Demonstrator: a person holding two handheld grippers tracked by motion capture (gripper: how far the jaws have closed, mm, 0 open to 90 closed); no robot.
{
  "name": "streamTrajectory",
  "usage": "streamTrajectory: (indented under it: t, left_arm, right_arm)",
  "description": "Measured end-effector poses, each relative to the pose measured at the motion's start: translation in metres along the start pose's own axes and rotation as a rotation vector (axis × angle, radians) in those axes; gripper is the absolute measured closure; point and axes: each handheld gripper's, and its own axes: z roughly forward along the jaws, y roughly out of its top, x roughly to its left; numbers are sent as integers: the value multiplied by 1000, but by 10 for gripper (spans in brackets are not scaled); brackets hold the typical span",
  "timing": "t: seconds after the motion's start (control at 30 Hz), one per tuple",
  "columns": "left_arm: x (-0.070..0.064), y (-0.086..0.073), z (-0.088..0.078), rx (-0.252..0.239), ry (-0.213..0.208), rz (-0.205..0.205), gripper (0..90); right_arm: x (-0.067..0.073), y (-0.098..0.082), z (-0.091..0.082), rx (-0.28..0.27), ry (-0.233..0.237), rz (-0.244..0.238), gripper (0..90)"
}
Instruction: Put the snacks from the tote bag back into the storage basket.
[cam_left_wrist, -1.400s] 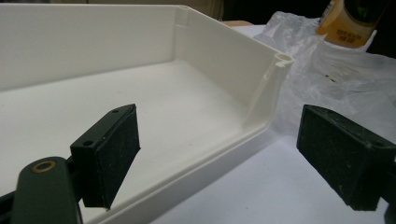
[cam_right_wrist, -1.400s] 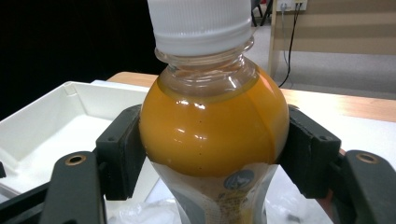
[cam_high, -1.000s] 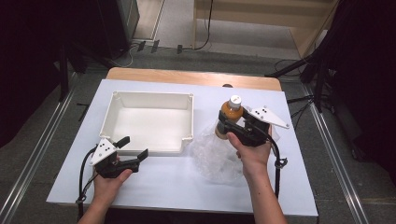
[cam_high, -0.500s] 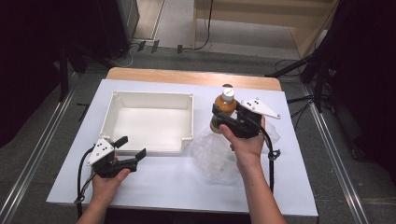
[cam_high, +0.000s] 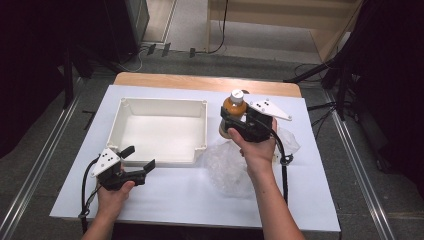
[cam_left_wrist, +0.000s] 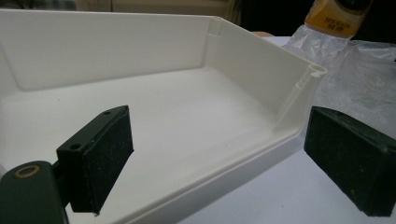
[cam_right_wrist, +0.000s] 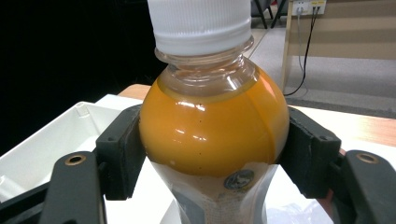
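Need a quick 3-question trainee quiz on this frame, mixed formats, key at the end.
1. True or false: the right gripper is shut on the orange bottle.
2. Which stands nearest the left gripper? A) the white tray B) the clear plastic bag C) the bottle
3. Fill in: the bottle's cap is ____ in colour.

Key:
1. True; both pads press its sides.
2. A; its open jaws stand at the tray's near wall.
3. White.
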Motion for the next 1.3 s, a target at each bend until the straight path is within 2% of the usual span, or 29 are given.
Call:
streamTrajectory:
  t: [0.13,0.3,0.43,0.8,0.93,1.03,1.17,1.3]
  left_arm:
    - [2,-1,-1,-5,-6,-29,63]
    - [3,-1,-2,-11,1,-23,63]
    - [4,-1,-2,1,13,-10,63]
    - [6,-1,-1,10,27,-34,63]
    - [6,-2,-1,13,31,-28,63]
    - [5,-2,-2,12,41,-9,63]
    - [4,0,-3,-18,27,-5,63]
    - [2,1,-3,-19,23,-3,63]
  right_arm:
    - [4,1,4,2,6,-3,311]
    - [9,3,11,10,15,-3,311]
    - [14,4,16,13,18,-7,311]
    - [22,4,27,18,31,-4,311]
    - [23,5,30,18,34,-1,310]
    - [25,5,32,21,37,-4,311]
    - [28,4,36,31,41,-6,311]
    - [32,3,40,37,45,-14,310]
